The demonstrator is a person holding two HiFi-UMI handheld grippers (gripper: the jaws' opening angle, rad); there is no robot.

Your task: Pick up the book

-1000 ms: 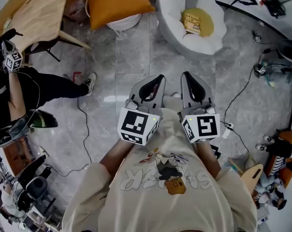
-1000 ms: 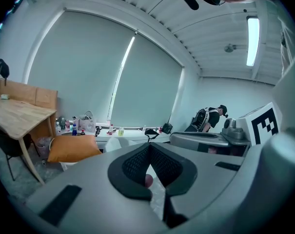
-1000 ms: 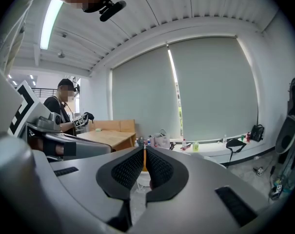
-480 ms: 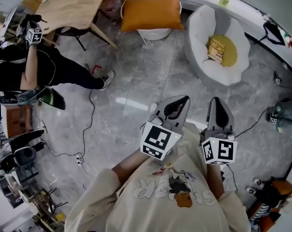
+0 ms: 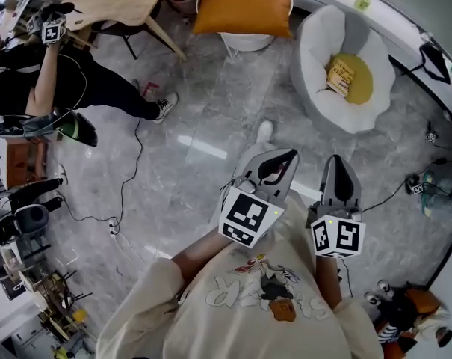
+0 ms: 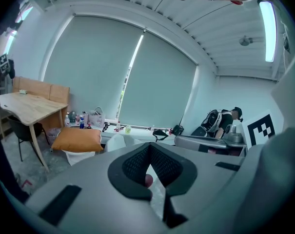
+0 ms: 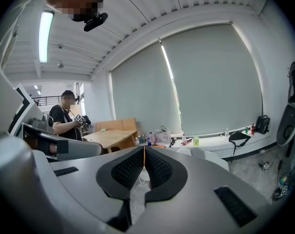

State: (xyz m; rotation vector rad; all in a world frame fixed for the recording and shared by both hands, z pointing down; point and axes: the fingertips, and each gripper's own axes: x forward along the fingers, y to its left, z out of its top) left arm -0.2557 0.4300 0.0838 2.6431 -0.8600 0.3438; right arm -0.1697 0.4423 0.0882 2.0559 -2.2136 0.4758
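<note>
left tongs: together, empty
right tongs: together, empty
book: on yellow cushion in white chair, well apart from both tongs

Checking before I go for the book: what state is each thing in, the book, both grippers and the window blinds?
Book: lying on the yellow cushion in the white chair, not held.
Left gripper: shut, empty.
Right gripper: shut, empty.
Window blinds: pulled down.
</note>
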